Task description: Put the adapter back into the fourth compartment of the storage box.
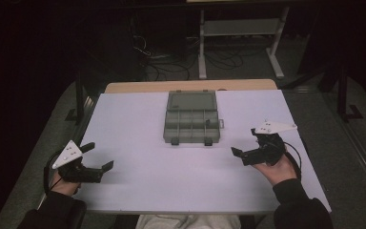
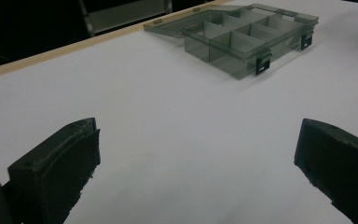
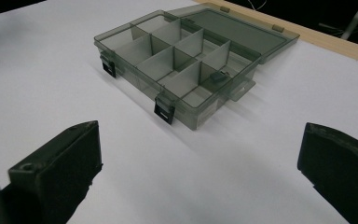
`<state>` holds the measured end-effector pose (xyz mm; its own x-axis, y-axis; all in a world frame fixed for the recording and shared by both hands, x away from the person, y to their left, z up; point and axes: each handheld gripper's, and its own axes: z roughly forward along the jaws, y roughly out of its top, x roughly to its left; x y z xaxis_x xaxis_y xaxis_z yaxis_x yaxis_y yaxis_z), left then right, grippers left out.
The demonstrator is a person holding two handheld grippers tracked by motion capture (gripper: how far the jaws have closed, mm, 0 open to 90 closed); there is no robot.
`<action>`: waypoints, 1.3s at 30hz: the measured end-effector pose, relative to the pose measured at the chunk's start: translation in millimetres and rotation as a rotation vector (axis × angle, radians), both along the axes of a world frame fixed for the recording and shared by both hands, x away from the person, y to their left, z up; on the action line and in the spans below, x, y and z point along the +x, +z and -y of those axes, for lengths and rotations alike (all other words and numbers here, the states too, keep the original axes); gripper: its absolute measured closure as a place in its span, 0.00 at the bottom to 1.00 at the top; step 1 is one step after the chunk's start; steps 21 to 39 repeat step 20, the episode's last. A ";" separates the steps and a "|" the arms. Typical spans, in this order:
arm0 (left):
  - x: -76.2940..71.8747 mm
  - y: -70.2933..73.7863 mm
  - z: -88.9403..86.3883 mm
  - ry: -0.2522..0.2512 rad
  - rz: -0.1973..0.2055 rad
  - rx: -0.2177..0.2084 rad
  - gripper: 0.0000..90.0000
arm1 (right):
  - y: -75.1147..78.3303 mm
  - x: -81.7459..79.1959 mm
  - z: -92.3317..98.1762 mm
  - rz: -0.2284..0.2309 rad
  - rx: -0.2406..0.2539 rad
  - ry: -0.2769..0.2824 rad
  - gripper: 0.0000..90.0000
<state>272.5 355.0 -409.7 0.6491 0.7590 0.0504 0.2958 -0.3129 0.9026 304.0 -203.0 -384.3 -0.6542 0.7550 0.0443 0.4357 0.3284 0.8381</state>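
A smoky grey, see-through compartment box lies open at the middle back of the white table, its lid folded flat on the far side. Dividers split it into several cells, and two dark latches hang on its near wall. My left gripper rests low at the table's front left, open and holding nothing. My right gripper is held at the right, just off the box's near right corner, also open and holding nothing. The left gripper points at the box from afar. The right gripper faces the box closely.
A wooden strip edges the table's far side. Beyond it, on the dark floor, are a white metal frame and loose cables. Bare white tabletop lies between the two grippers and in front of the box.
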 end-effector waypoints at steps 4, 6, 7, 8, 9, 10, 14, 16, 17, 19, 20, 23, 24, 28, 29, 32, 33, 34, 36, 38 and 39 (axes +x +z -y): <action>0.0 0.0 0.0 -0.001 0.000 0.000 0.00 | -4.7 -6.0 5.0 0.011 0.001 -0.015 0.00; -0.1 0.1 0.1 -0.001 0.001 0.000 0.00 | -10.1 -11.9 10.7 0.024 0.012 -0.025 0.00; -0.1 0.1 0.1 -0.001 0.001 0.000 0.00 | -10.1 -11.9 10.7 0.024 0.012 -0.025 0.00; -0.1 0.1 0.1 -0.001 0.001 0.000 0.00 | -11.1 -13.5 12.0 0.025 0.011 -0.028 0.00; -0.1 0.1 0.1 -0.001 0.001 0.000 0.00 | -12.3 -15.3 13.8 0.029 0.012 -0.032 0.00; -0.1 0.1 0.1 -0.001 0.001 0.000 0.00 | -12.3 -15.3 13.8 0.029 0.012 -0.032 0.00; -0.2 0.3 0.1 -0.001 0.002 0.000 0.00 | -16.2 -21.8 19.2 0.034 0.023 -0.047 0.00; -0.2 0.3 0.2 -0.002 0.002 0.001 0.00 | -18.5 -24.2 20.8 0.032 0.020 -0.049 0.00; -0.2 0.3 0.2 -0.002 0.002 0.001 0.00 | -19.9 -25.3 21.5 0.028 0.019 -0.051 0.00; -0.2 0.3 0.3 -0.002 0.002 0.001 0.00 | -22.9 -27.6 22.0 0.022 0.013 -0.053 0.00; -0.2 0.3 0.3 -0.002 0.002 0.001 0.00 | -22.9 -27.6 22.0 0.022 0.013 -0.053 0.00; -0.2 0.3 0.3 -0.002 0.002 0.001 0.00 | -22.9 -27.6 22.0 0.022 0.013 -0.053 0.00; -0.2 0.3 0.3 -0.002 0.002 0.001 0.00 | -22.9 -27.6 22.0 0.022 0.013 -0.053 0.00; -0.2 0.3 0.3 -0.002 0.002 0.001 0.00 | -22.9 -27.6 22.0 0.022 0.013 -0.053 0.00; -0.2 0.3 0.3 -0.002 0.002 0.001 0.00 | -22.9 -27.6 22.0 0.022 0.013 -0.053 0.00; -0.2 0.3 0.3 -0.002 0.002 0.001 0.00 | -22.9 -27.6 22.0 0.022 0.013 -0.053 0.00; -0.2 0.3 0.3 -0.002 0.002 0.001 0.00 | -22.9 -27.6 22.0 0.022 0.013 -0.053 0.00; -0.2 0.3 0.3 -0.002 0.002 0.001 0.00 | -22.9 -27.6 22.0 0.022 0.013 -0.053 0.00; -0.2 0.3 0.3 -0.002 0.002 0.001 0.00 | -22.9 -27.6 22.0 0.022 0.013 -0.053 0.00; -0.2 0.3 0.3 -0.002 0.002 0.001 0.00 | -22.9 -27.6 22.0 0.022 0.013 -0.053 0.00; -0.2 0.3 0.3 -0.002 0.002 0.001 0.00 | -22.9 -27.6 22.0 0.022 0.013 -0.053 0.00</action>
